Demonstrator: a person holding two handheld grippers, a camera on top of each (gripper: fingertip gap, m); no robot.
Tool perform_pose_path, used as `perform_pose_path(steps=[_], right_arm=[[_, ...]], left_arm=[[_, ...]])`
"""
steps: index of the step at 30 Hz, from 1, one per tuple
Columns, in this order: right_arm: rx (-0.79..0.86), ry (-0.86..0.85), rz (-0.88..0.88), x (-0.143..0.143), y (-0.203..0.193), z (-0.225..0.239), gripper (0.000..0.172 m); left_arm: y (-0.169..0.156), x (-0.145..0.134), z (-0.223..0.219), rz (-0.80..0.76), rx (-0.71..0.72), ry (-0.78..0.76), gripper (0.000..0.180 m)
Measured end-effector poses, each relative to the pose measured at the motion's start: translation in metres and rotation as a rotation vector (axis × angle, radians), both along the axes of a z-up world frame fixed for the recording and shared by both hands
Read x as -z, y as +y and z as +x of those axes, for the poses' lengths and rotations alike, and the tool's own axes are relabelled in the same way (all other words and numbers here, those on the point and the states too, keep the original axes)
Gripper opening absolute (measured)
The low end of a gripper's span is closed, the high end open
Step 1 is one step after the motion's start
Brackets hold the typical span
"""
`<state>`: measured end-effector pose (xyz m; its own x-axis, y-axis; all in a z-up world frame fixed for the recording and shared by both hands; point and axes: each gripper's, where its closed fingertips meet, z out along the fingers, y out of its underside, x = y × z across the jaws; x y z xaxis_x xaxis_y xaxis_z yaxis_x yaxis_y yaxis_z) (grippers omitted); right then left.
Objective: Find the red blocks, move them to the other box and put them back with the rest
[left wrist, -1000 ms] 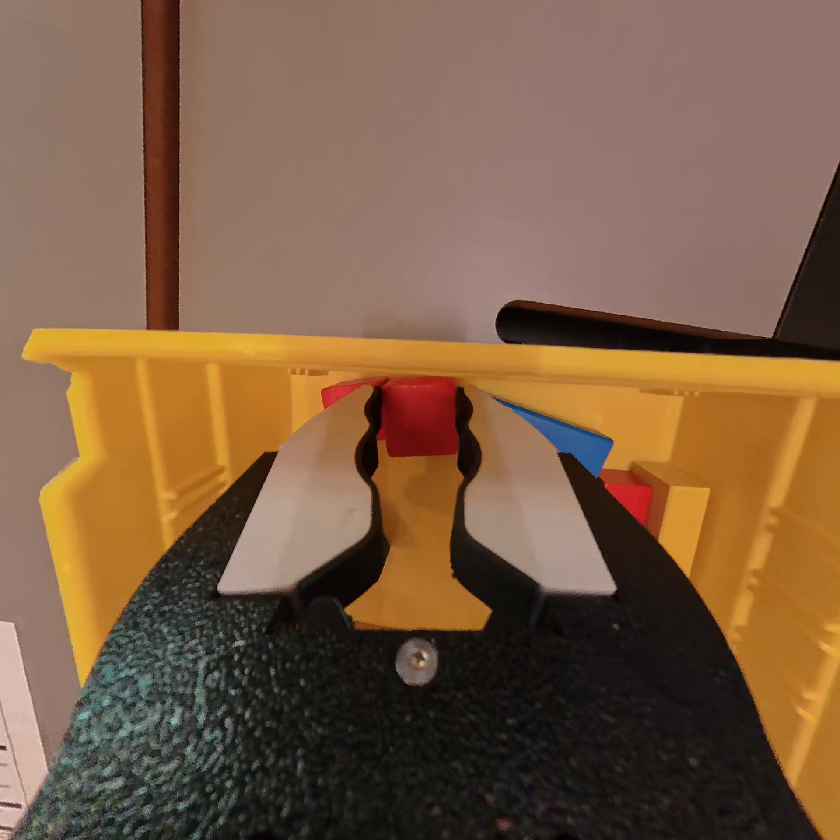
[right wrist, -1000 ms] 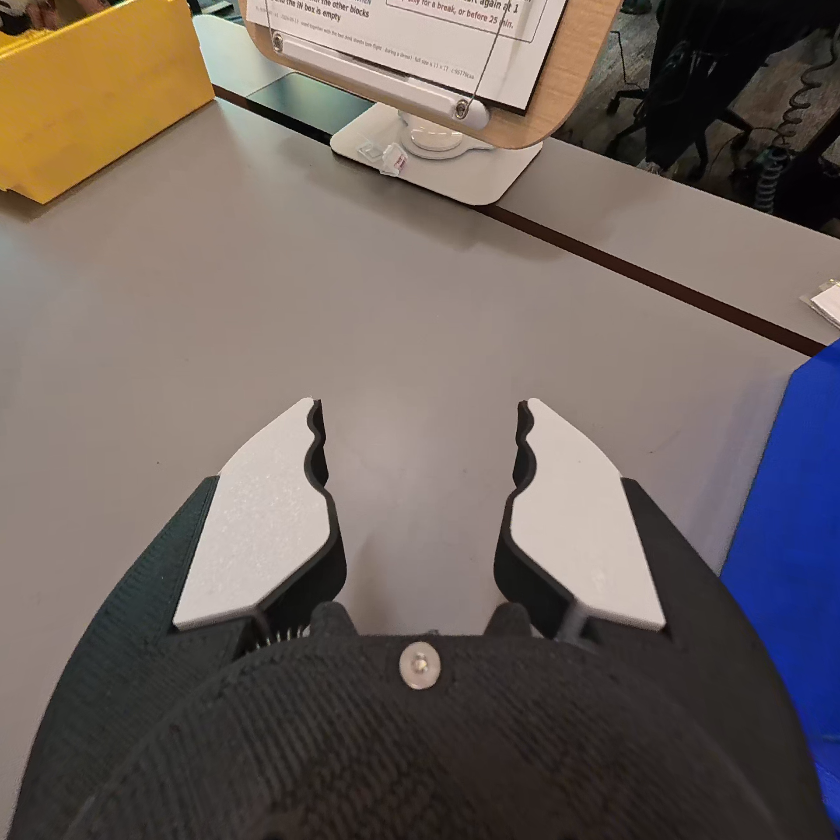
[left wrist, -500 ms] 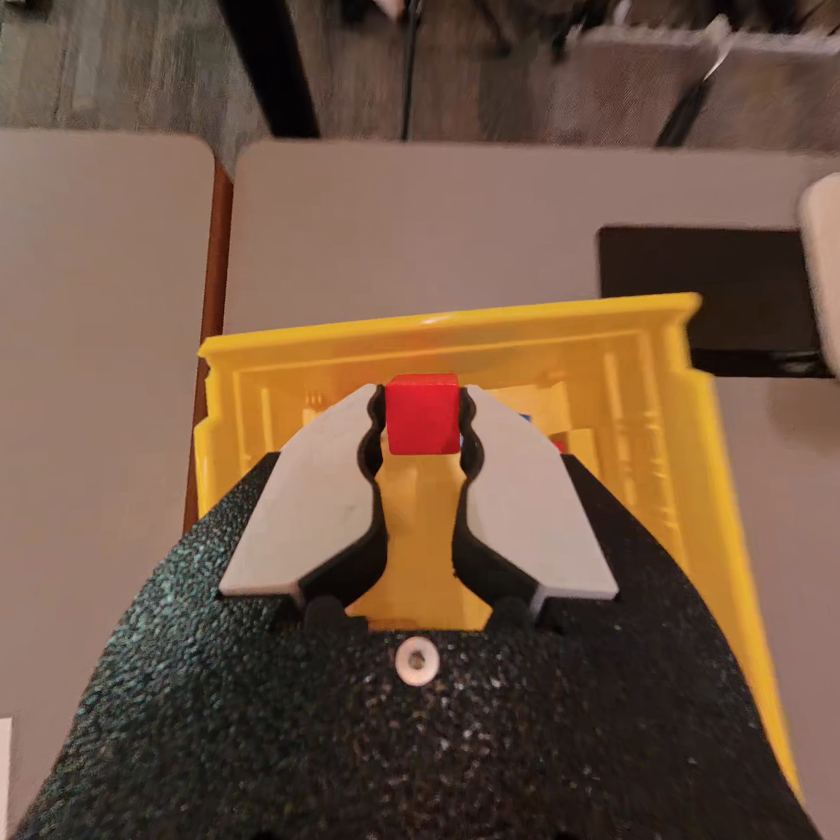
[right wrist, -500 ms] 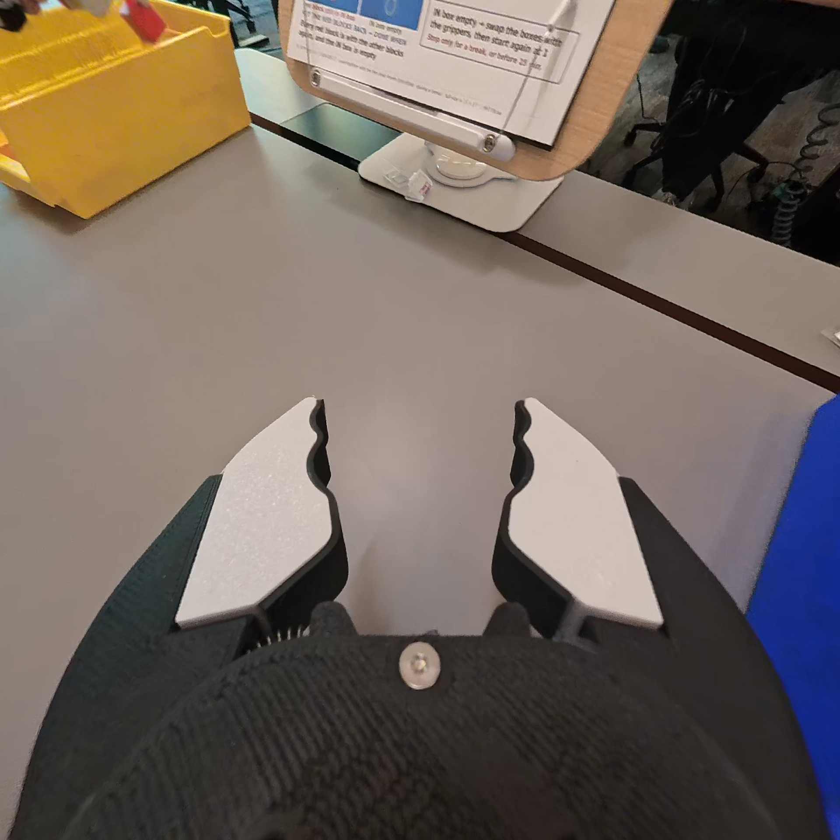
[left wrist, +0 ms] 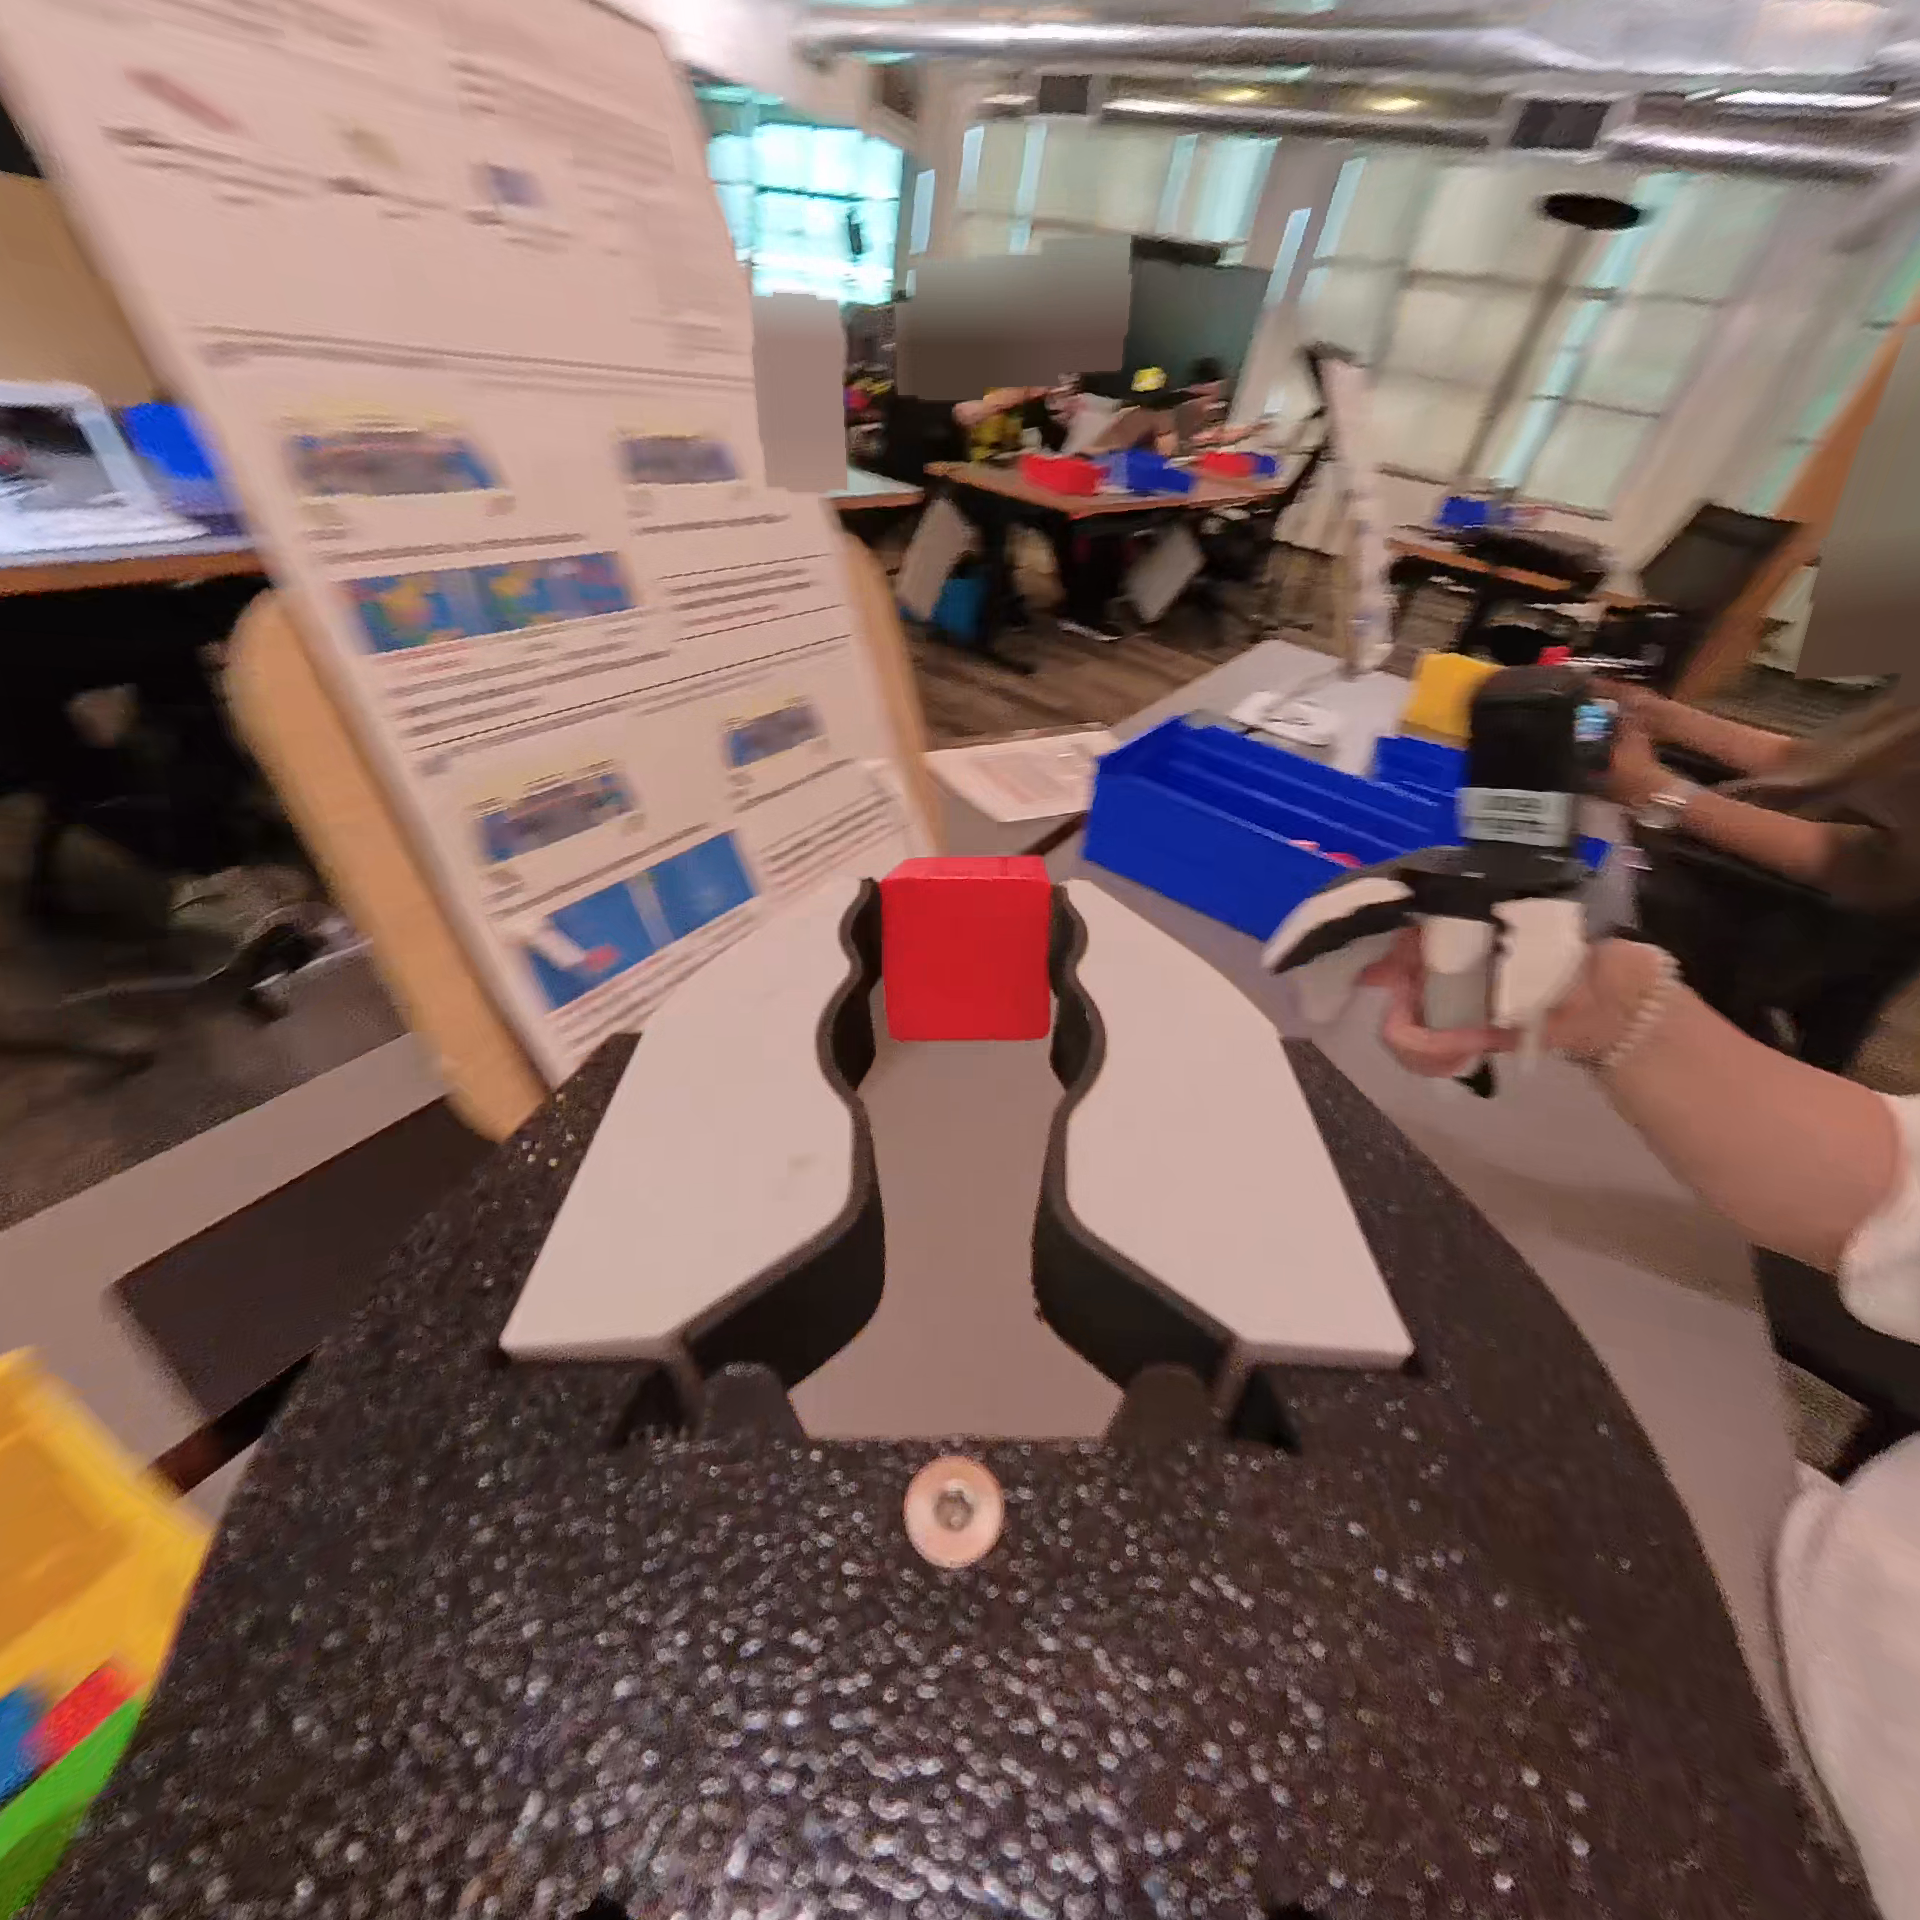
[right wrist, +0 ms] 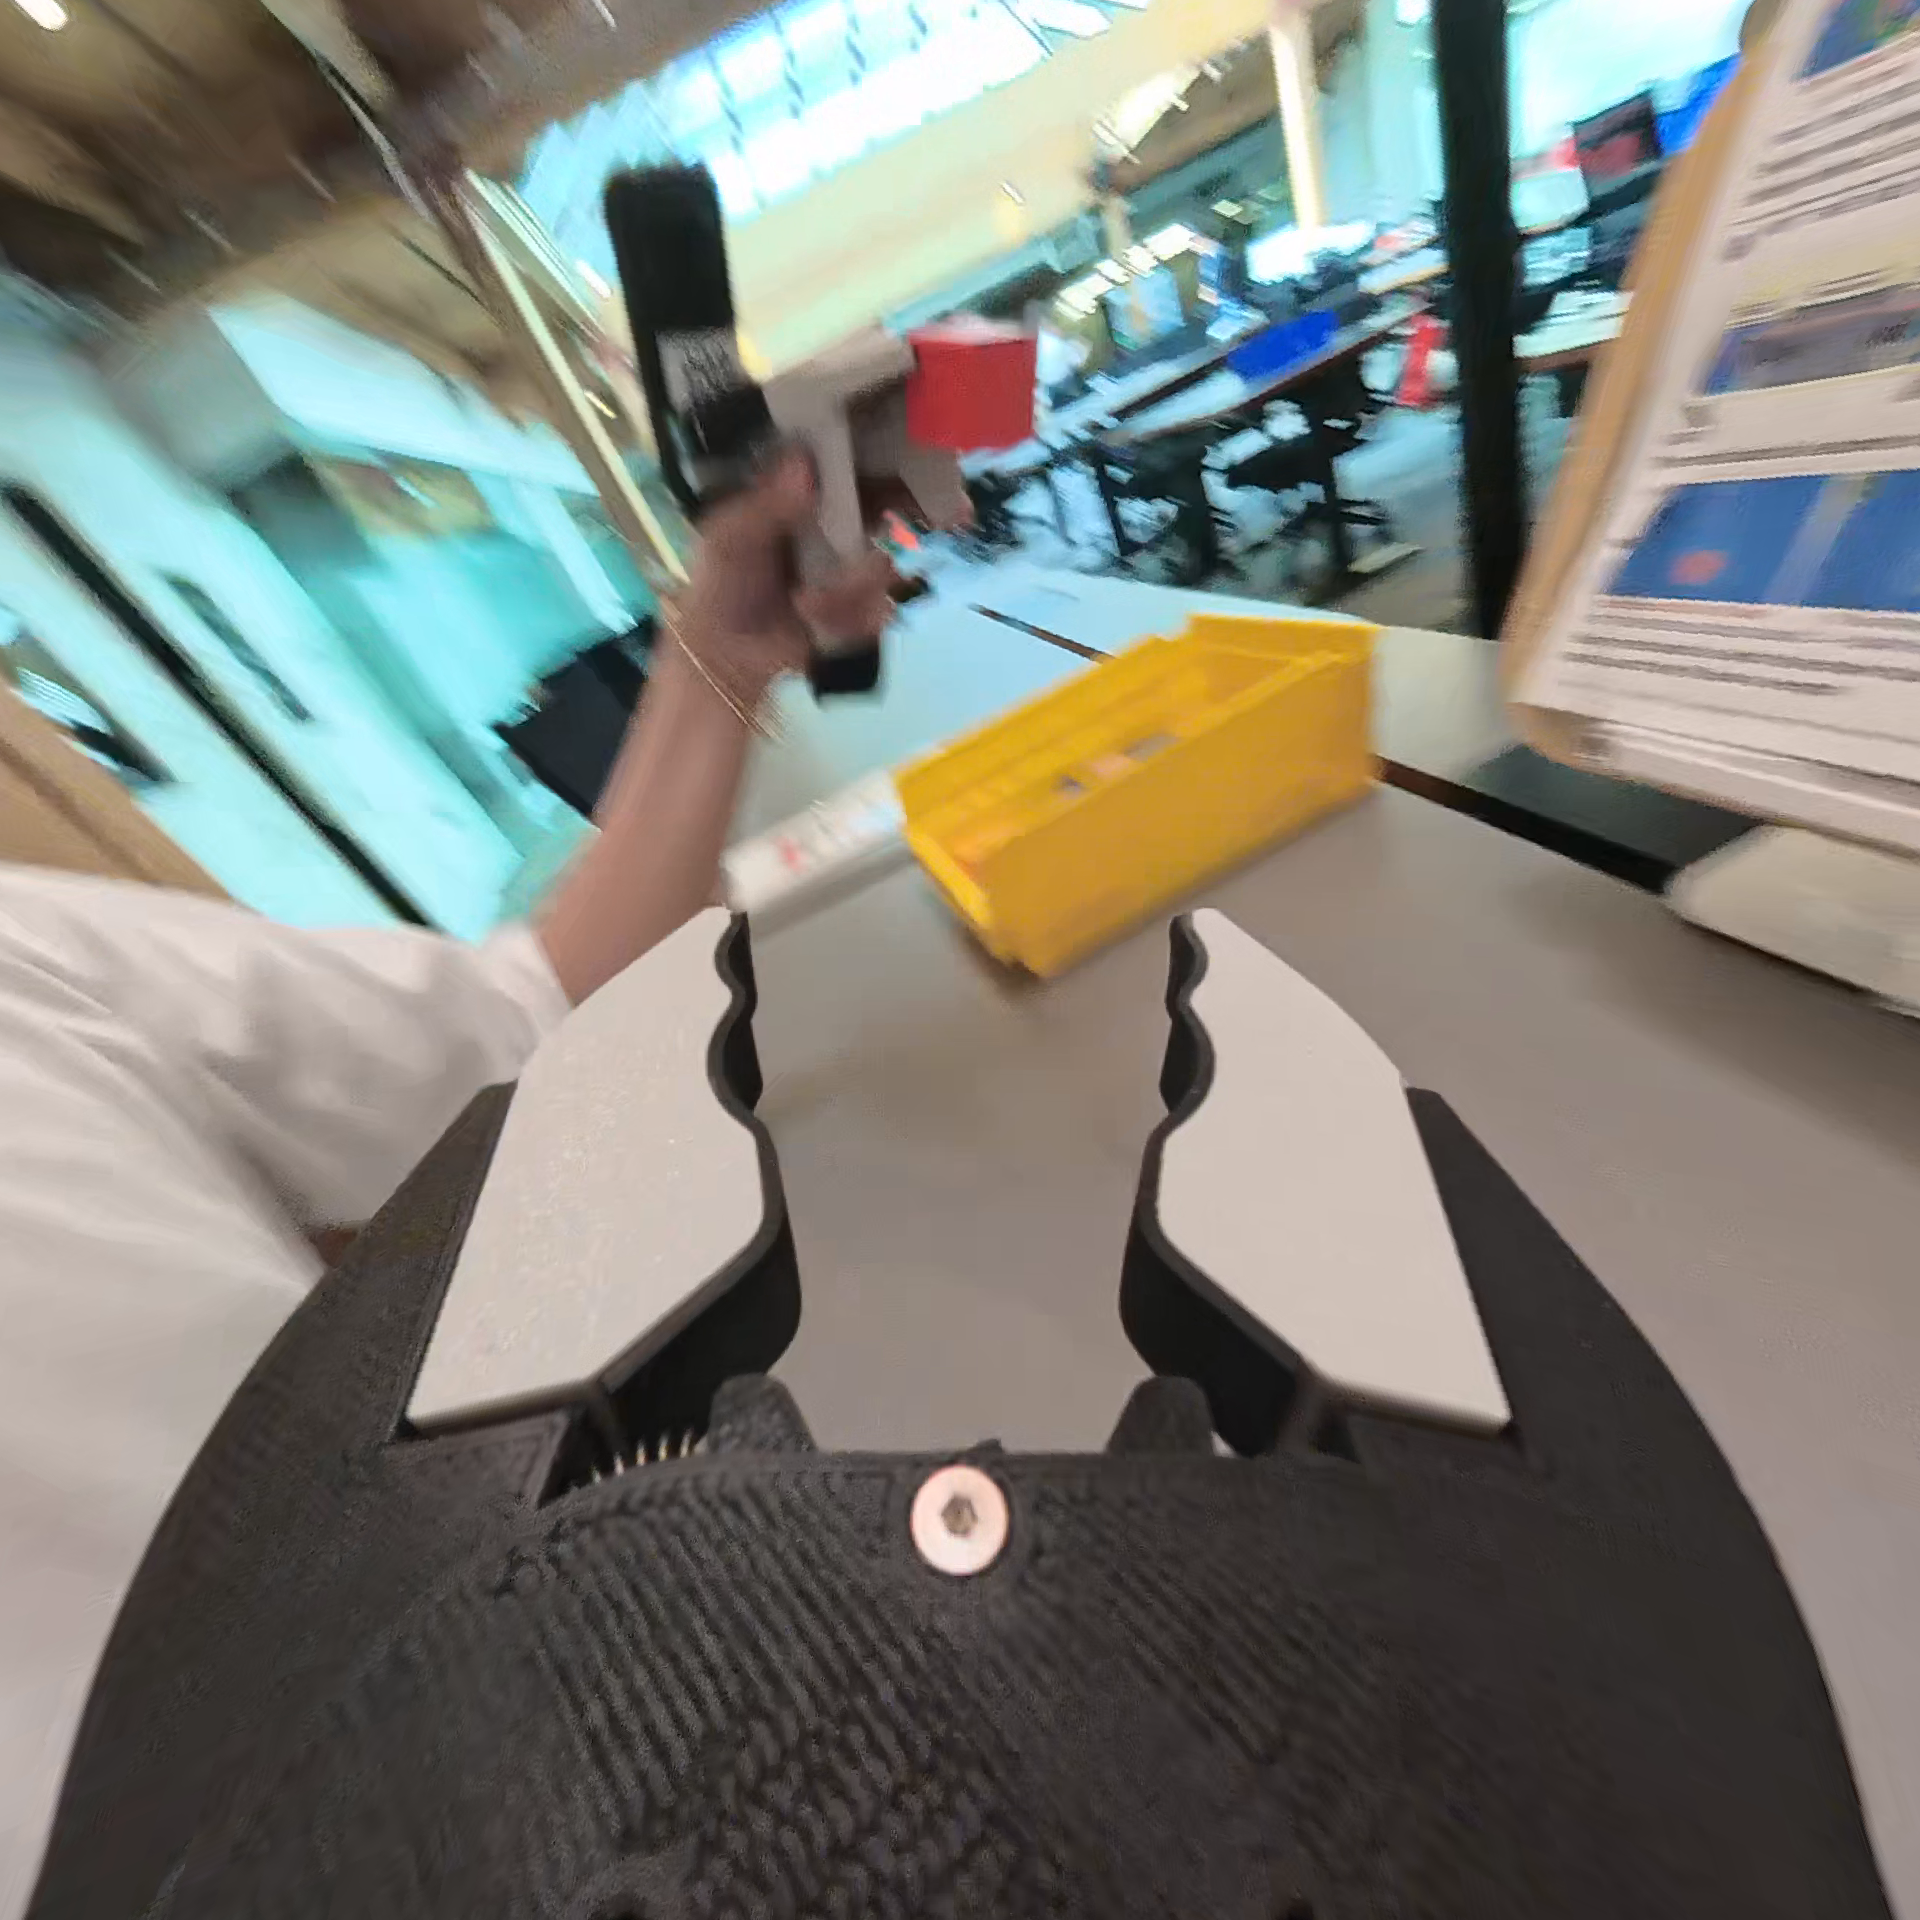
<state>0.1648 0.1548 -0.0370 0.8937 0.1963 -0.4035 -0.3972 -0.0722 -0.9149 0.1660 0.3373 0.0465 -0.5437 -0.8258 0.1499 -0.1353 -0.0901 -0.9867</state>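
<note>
— One red block is in transit, I'd judge: the left gripper [left wrist: 964, 951] has its wavy black pads clamped on both sides of a glossy, square-edged red cube [left wrist: 964, 948], held in the air.

— Where is it relative to the blue plastic box [left wrist: 1236, 821]?

— Short of it, off to the box's left and nearer the camera, with the paper-covered instruction board [left wrist: 499, 582] on the far side from the box. The yellow plastic bin [right wrist: 1143, 790], ribbed inside, sits on the grey table [right wrist: 1558, 1091] well apart from the blue box.

— And the right gripper [right wrist: 961, 1018]?

— Fingers spread wide with nothing between them — only smooth matte tabletop shows through. Its shell is coarse black printed plastic, and the finger tops are flat pale grey.

— Next move?

— Probably carrying the cube over the blue box's rim and lowering it before letting go; a hard cube could bounce off rigid plastic. The box's contents are too blurred to read.
</note>
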Motion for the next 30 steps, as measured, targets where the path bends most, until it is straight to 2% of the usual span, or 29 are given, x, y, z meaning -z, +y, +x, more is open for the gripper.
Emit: perform_pose_path(steps=[3, 6, 9, 13, 17, 19, 24, 26, 27, 30], right_arm=[[-0.116, 0.217, 0.095, -0.024, 0.015, -0.014, 0.075], [-0.208, 0.384, 0.143, -0.036, 0.017, -0.021, 0.074], [-0.228, 0.523, 0.176, -0.038, 0.013, -0.018, 0.072], [-0.287, 0.649, 0.188, -0.035, 0.002, -0.020, 0.058], [-0.321, 0.649, 0.179, -0.033, -0.005, -0.027, 0.051], [-0.311, 0.653, 0.179, -0.033, -0.006, -0.025, 0.041], [-0.279, 0.642, 0.120, -0.022, -0.009, -0.018, 0.040], [-0.214, 0.579, 0.081, -0.015, -0.013, -0.008, 0.039], [-0.162, 0.535, 0.066, -0.014, -0.019, 0.002, 0.039], [0.045, 0.354, -0.004, -0.015, -0.056, 0.048, 0.039]], left_arm=[[-0.063, 0.000, -0.008, 0.003, 0.158, -0.064, 0.030], [-0.109, 0.006, -0.014, 0.035, 0.277, -0.121, 0.030], [-0.143, 0.015, -0.020, 0.061, 0.390, -0.158, 0.030], [-0.175, 0.029, -0.025, 0.128, 0.484, -0.186, 0.030], [-0.195, 0.043, -0.025, 0.212, 0.521, -0.194, 0.030], [-0.201, 0.044, -0.026, 0.227, 0.533, -0.217, 0.030], [-0.203, 0.055, -0.022, 0.298, 0.472, -0.247, 0.030], [-0.202, 0.057, -0.017, 0.304, 0.406, -0.263, 0.032], [-0.201, 0.058, -0.016, 0.300, 0.374, -0.258, 0.039], [-0.189, 0.068, -0.011, 0.302, 0.276, -0.181, 0.054]])
